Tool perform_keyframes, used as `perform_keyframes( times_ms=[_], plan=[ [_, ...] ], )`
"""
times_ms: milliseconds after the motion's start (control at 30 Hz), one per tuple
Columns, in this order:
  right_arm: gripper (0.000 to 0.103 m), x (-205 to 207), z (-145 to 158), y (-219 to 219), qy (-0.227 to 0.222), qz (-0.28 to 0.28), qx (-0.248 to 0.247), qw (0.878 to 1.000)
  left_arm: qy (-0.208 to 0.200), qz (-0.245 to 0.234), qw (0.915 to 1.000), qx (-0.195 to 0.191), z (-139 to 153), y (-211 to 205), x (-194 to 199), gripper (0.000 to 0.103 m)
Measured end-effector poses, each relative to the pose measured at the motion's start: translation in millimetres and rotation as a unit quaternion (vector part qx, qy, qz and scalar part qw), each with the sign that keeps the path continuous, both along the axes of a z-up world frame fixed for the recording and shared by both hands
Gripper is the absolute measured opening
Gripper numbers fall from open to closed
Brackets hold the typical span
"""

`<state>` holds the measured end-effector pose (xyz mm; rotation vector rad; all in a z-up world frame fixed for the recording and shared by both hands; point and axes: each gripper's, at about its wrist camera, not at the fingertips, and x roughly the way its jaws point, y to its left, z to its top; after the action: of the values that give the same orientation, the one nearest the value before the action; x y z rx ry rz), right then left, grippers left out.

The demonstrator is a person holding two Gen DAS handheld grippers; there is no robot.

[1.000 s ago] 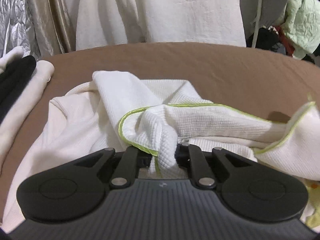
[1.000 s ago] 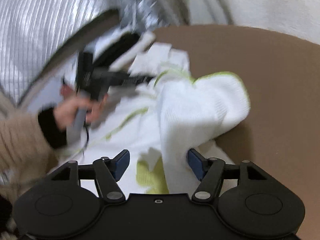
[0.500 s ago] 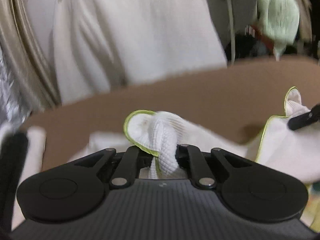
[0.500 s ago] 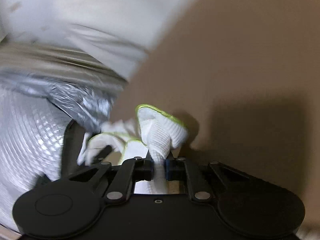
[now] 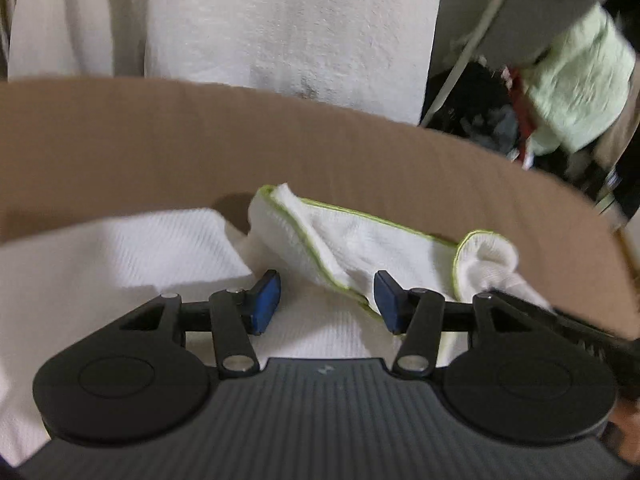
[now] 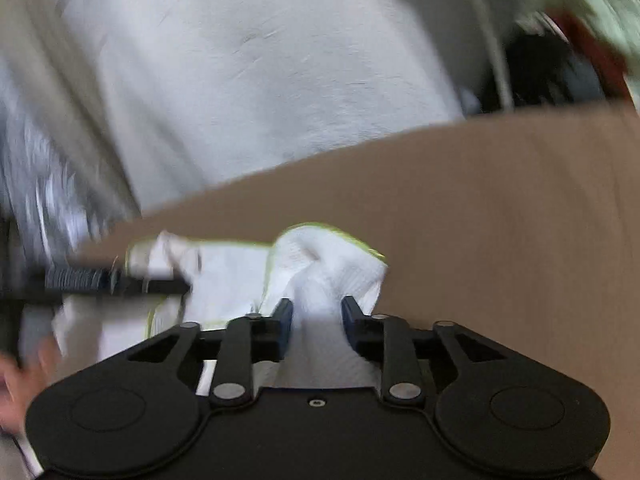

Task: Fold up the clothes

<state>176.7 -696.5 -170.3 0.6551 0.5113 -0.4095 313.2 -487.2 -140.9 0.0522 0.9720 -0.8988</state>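
Observation:
A white waffle-knit garment (image 5: 360,236) with lime-green trim lies on the brown table (image 5: 160,140). My left gripper (image 5: 326,300) hovers just above it. Its jaws are opening, the blue pads are apart, and the trimmed edge lies loose between them. In the right wrist view a bunched fold of the same garment (image 6: 320,264) runs up between the fingers of my right gripper (image 6: 318,312). These jaws are also opening and the pads no longer pinch the fold. The left tool shows as a blurred black bar (image 6: 100,280) over the cloth, held by a hand (image 6: 24,364).
A large white cloth (image 5: 260,20) hangs behind the table's far edge. A light green garment (image 5: 580,80) and a dark pile (image 5: 480,112) sit at the back right. Silver foil (image 6: 40,200) hangs at the left. Bare brown table (image 6: 500,220) stretches to the right.
Both grippers carried their pinched folds toward the table's far edge and laid them down. Each then let go: the left jaws now stand well apart, the right ones partly.

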Motion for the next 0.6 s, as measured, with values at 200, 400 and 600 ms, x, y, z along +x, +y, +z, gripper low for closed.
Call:
perform_keyframes(
  times_ms=[200, 400, 600],
  plan=[
    [0.058, -27, 61, 0, 0.047, -0.023, -0.061, 0.997, -0.068, 0.001, 0.9977, -0.004, 30, 50, -15, 0.056],
    [0.064, -106, 94, 18, 0.113, -0.002, -0.02, 0.993, -0.103, -0.077, 0.9917, 0.004, 42, 9, -70, 0.056],
    [0.085, -239, 81, 37, 0.139, -0.158, 0.024, 0.977, -0.006, -0.086, 0.9959, -0.028, 32, -55, -112, 0.064]
  ],
)
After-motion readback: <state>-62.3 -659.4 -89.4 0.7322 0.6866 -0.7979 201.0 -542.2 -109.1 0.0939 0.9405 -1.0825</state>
